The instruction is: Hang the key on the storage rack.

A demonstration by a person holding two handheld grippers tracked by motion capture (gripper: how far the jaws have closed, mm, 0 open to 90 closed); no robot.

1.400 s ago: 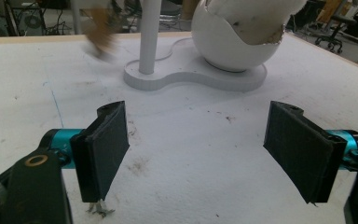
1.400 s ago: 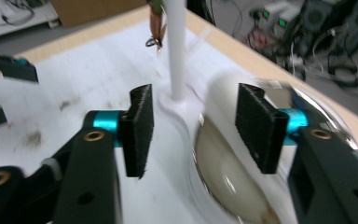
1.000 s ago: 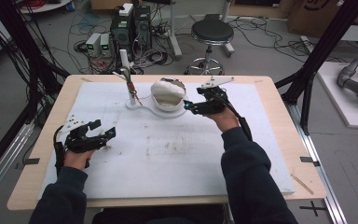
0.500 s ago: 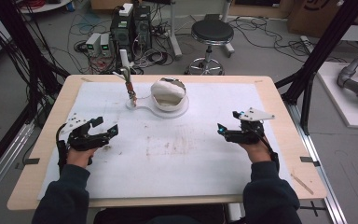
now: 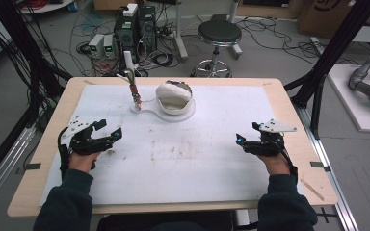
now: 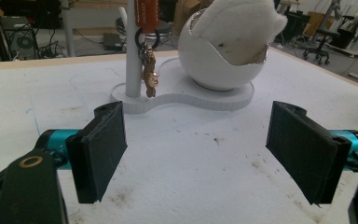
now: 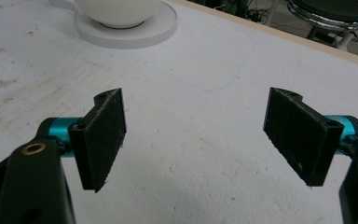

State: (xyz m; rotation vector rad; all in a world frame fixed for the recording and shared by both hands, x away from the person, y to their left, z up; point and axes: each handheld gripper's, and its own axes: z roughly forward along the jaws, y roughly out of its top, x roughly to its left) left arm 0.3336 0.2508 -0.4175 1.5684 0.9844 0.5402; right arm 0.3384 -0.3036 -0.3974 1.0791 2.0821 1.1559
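The white stand [image 5: 166, 113] sits toward the far edge of the table [image 5: 289, 103], on the white sheet [image 5: 183, 159], well apart from both grippers. Nearest the person, the left gripper [image 5: 110, 135] rests at the left side of the sheet with its jaws spread wide and nothing between them; the left gripper view shows the two black pads parted over bare, speckled sheet [image 6: 186, 163]; the right gripper [image 5: 247, 136] rests at the right side, likewise spread and empty, its own view showing only sheet [image 7: 191, 140] between the pads. Farther off, the stand's flat base [image 6: 186, 100] carries a thin upright post [image 6: 133, 60] on its left end, with a ring of keys [image 6: 149, 70] hanging against it; beside the post, on the round end of the base, stands a white cracked-egg bowl [image 6: 219, 60] with a white soft lump [image 6: 235, 28] filling its opening; the bowl's underside and base rim [image 7: 126, 30] edge the right gripper view. Beyond the table stands a black stool [image 5: 219, 33] on the floor.
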